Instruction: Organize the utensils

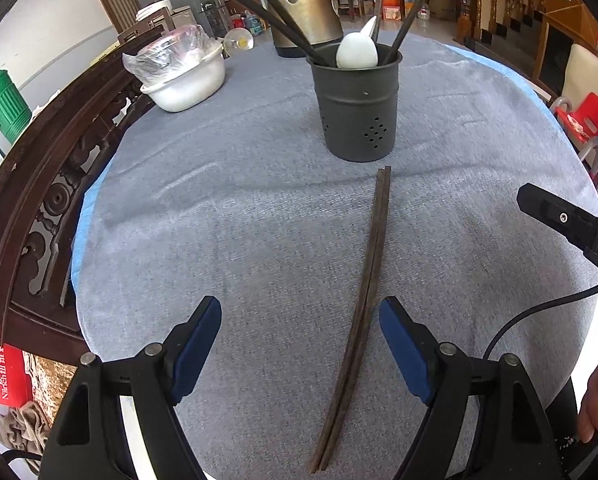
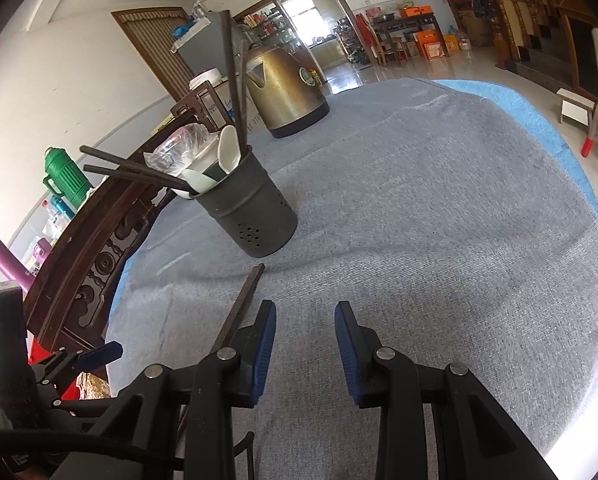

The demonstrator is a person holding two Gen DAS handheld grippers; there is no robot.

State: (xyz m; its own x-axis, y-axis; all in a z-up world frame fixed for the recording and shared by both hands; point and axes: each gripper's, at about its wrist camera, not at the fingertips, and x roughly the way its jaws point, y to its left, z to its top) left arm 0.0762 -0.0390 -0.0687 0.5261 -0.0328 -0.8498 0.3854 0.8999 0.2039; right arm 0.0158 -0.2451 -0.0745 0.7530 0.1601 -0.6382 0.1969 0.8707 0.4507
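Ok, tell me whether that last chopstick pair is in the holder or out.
Out. The chopstick pair lies flat on the cloth in front of the dark holder, between the open left claw fingers, ungripped.

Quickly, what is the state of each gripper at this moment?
Left gripper: open, holding nothing; the chopsticks lie between its fingers.
Right gripper: open, holding nothing.

A grey woven cloth point(image 1: 239, 200) over a light-blue underlayer covers the counter, where dark brown chopsticks point(image 1: 369, 280) lie before a charcoal utensil holder point(image 1: 357, 108) dotted with diamond-pattern holes, a white spoon point(image 1: 357, 54) inside. Behind stand a bronze kettle point(image 1: 305, 4) and white bowl point(image 1: 187, 84). Black tongs point(image 1: 299, 356) carry blue pads point(image 1: 197, 354).
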